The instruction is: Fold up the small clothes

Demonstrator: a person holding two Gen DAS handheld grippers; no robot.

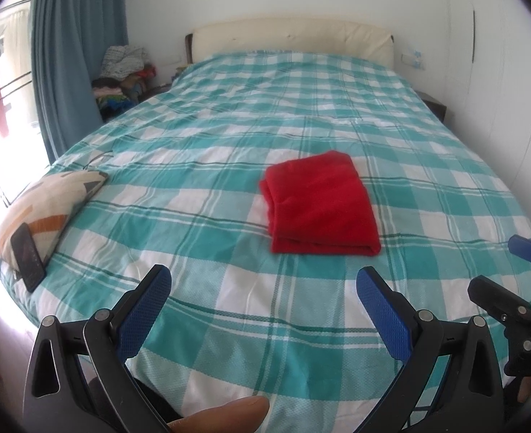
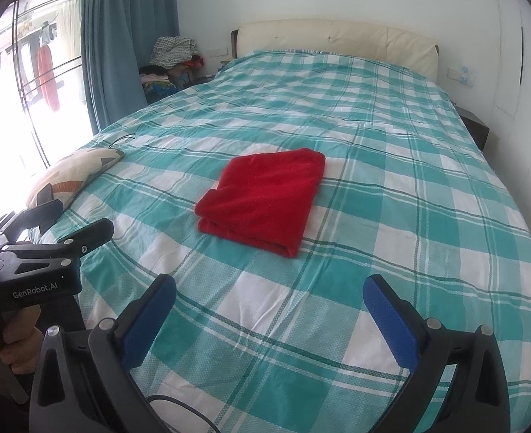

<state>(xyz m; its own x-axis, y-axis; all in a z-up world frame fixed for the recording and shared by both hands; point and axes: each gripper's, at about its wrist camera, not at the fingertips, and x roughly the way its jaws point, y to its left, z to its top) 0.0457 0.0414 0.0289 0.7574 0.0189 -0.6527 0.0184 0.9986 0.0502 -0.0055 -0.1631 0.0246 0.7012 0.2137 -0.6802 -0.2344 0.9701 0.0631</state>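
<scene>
A red garment lies folded into a neat rectangle on the teal and white checked bed cover. It also shows in the right wrist view. My left gripper is open and empty, held above the near part of the bed, short of the garment. My right gripper is open and empty, also short of the garment. The left gripper shows at the left edge of the right wrist view. The right gripper shows at the right edge of the left wrist view.
A patterned pillow with a dark phone on it lies at the bed's left edge. A pile of clothes sits by the blue curtain. A cream headboard stands at the far end. A dark nightstand is at the right.
</scene>
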